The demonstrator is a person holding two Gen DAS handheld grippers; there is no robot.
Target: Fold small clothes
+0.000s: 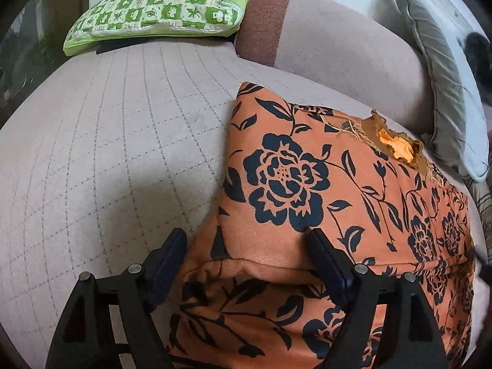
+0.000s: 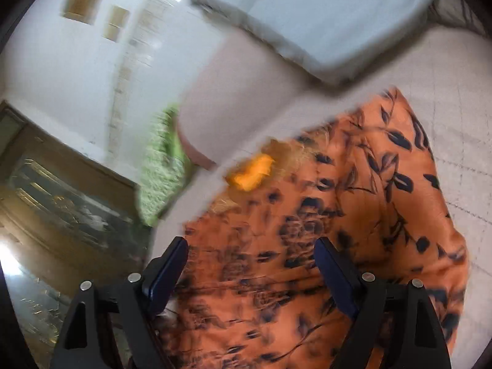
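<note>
- An orange garment (image 1: 323,190) printed with black flowers and leaves is laid on a quilted sofa seat (image 1: 107,153); it is also seen, blurred by motion, in the right wrist view (image 2: 323,246).
- No brand, label or readable writing is seen on it.
- The cloth looks soft and matte; it is folded into a roughly rectangular stack, with one fold edge lying crosswise just beyond the left gripper (image 1: 246,246).
- A frayed, embroidered neckline (image 1: 396,144) with a bright orange inner layer is seen at the far edge, toward the sofa back (image 1: 338,49).
- In the left wrist view the long axis of the garment runs from the near left to the far right.
- The left gripper is held wide apart over the near edge of the garment; nothing is clasped between its dark blue pads (image 1: 172,255).
- The right gripper (image 2: 250,258) is likewise spread wide above the cloth, with nothing held.
- The seat is pale pink-grey, stitched in a grid of squares.
- A green and white patterned pillow (image 1: 160,6) is set at the far end of the seat.
- A grey cushion (image 1: 446,92) is leaned against the sofa back, to the right of the garment.
- In the right wrist view a white wall (image 2: 61,61) and a dark wooden cabinet (image 2: 61,200) are seen, both blurred.
</note>
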